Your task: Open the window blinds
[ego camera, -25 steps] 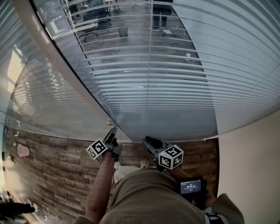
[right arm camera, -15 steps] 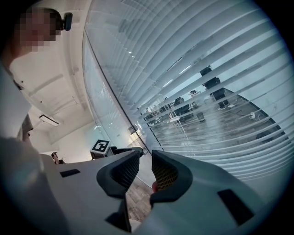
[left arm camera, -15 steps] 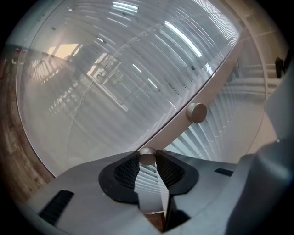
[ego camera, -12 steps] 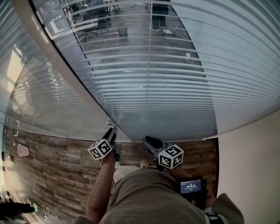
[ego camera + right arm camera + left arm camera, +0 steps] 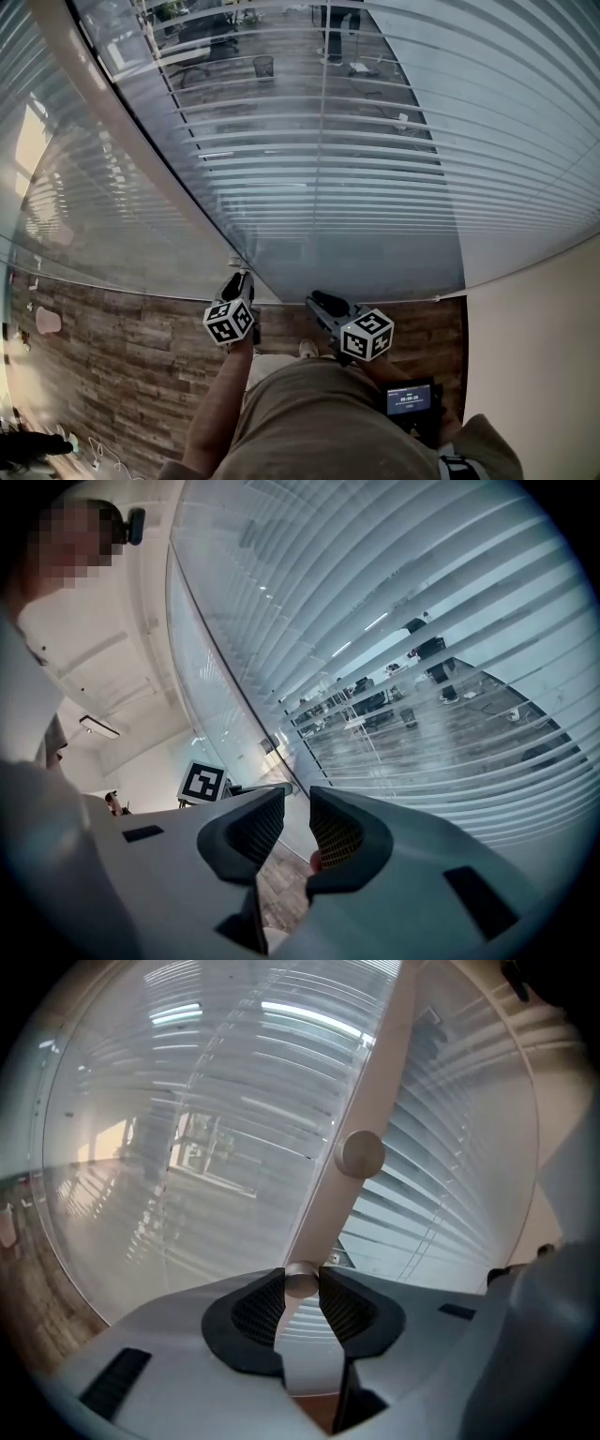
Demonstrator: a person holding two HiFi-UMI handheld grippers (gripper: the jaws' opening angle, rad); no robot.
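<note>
Horizontal window blinds (image 5: 319,159) hang behind a glass wall, their slats partly tilted so the room beyond shows through. A pale frame post (image 5: 122,131) runs down the glass. At its lower end sits a small round metal knob (image 5: 300,1282). My left gripper (image 5: 301,1277) is shut on this knob, both pads pressing its sides. A second round knob (image 5: 361,1154) sits higher on the post (image 5: 375,1082). In the head view the left gripper (image 5: 237,279) reaches up to the post's foot. My right gripper (image 5: 319,300) hangs beside it, open (image 5: 292,832) and holding nothing.
A wood-plank floor (image 5: 122,366) lies below, with a cream wall (image 5: 534,356) at the right. A small screen device (image 5: 410,398) sits by the person's right arm. Beyond the glass stand office chairs and a person (image 5: 339,33).
My left gripper has rolled about its own axis while gripping the knob; its marker cube shows a different face. The right gripper has stayed still. The slats show no clear change.
</note>
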